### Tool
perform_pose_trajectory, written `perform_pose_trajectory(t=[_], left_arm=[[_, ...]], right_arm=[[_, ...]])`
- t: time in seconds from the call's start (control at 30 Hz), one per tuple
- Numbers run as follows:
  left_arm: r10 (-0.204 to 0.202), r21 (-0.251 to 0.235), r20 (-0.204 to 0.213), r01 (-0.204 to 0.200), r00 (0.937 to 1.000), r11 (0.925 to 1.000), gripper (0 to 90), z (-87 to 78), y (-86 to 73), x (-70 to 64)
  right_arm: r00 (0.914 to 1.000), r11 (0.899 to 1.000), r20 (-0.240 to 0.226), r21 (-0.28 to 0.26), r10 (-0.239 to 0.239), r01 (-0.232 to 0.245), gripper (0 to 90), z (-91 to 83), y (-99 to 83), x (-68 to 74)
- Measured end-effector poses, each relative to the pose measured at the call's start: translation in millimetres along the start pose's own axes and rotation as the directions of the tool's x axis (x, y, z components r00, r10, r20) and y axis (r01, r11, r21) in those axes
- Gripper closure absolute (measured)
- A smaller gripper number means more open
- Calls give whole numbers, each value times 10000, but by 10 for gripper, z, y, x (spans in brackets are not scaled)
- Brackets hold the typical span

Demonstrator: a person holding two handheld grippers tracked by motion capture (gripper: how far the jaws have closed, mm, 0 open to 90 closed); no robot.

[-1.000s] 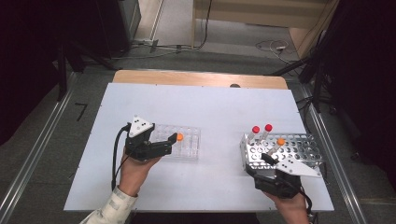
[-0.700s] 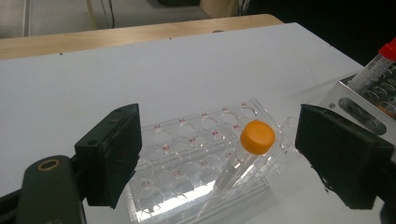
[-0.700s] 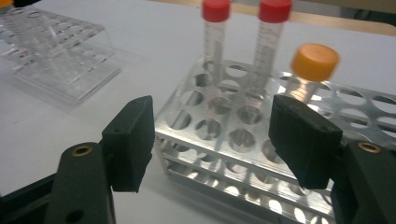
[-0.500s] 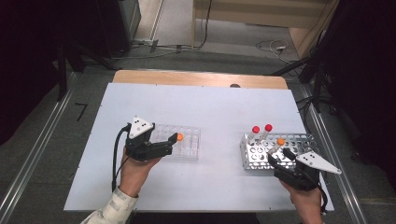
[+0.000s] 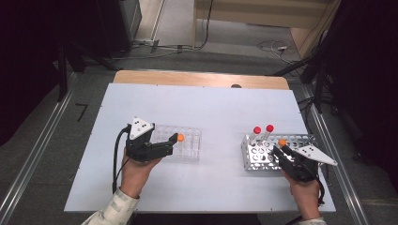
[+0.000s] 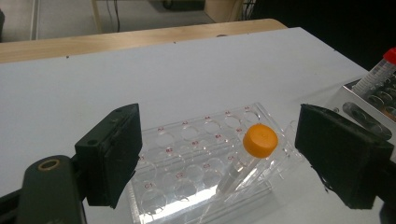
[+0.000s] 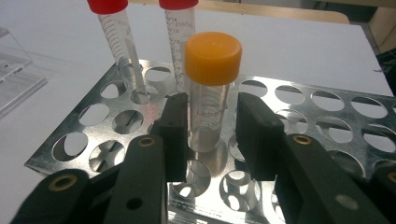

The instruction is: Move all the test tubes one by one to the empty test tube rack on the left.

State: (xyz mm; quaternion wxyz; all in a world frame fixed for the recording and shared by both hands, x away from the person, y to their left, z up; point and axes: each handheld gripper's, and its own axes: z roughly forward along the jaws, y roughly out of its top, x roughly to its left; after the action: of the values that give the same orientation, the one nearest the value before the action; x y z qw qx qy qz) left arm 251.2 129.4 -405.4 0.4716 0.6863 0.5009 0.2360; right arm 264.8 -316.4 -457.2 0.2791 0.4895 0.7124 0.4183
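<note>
Shifted within the last 1.0 s: right gripper [image 5: 281,152], drawn back from above the metal rack [image 5: 256,157] toward that rack's near right corner. Now lined up low behind the standing tube [image 5: 281,142], orange-capped, seated upright in a hole of the rack. Seen along the right gripper [image 7: 210,116]: fingers [image 7: 175,126] slightly apart, one on each side of the standing tube [image 7: 212,93], a thin gap on the right side, not yet clamped. Unchanged over the same span: the standing tube and the 2 red-capped tubes [image 5: 257,131] just behind it.

Likely meaning: approach finished, squeeze and lift of the standing tube judged next, probably for a move toward the clear rack [image 5: 190,145].

Left gripper [image 5: 168,143] unmoved, resting at the near left end of the clear rack. Fingers [image 6: 116,158] wide apart, holding nothing, with the leaning tube [image 6: 254,149] tilted in a far hole of the clear rack [image 6: 187,158] between them and touching neither. Same leaning tube [image 5: 180,138] marked by its orange cap from above.

Surface: white desk [image 5: 211,108], matt, bare apart from the 2 racks, wooden strip [image 5: 197,78] along the far edge. Room: grey floor, loose cables [image 5: 277,46] beyond the desk, metal rails [image 5: 37,154] at both sides, dark surroundings.
</note>
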Motion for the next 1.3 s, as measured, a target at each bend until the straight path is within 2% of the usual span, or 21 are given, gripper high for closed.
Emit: perform_pose_trajectory(t=[0.07, 0.2, 0.63, 0.93, 1.07, 1.3], left_arm=[[5, 11, 18, -5, 10000, 10000, 154, 0, 0, -2], [2, -7, 42, -2, 10000, 10000, 154, -5, 0, -4], [-91, -144, 86, 92, 9999, 9999, 154, -33, 11, 9], [-86, -135, 115, 88, 9999, 9999, 156, -37, 14, 1], [-67, -105, 121, 68, 9999, 9999, 156, -38, 12, 4], [-113, -141, 188, 115, 9998, 9998, 156, -56, 16, 16]], right_arm=[[10000, 10000, -24, 13, -36, 36, 704, 13, 4, 8], [9999, 9999, -14, -97, -103, 103, 711, -20, 36, 28], [9999, 9961, -14, -873, -121, 119, 712, -321, 366, 57], [9974, 9929, -548, -1119, -469, 405, 712, -446, 500, 220], [9935, 9916, -908, -1152, -689, 583, 712, -435, 516, 336], [9836, 9922, -1635, -1095, -766, 591, 712, -377, 548, 522]])
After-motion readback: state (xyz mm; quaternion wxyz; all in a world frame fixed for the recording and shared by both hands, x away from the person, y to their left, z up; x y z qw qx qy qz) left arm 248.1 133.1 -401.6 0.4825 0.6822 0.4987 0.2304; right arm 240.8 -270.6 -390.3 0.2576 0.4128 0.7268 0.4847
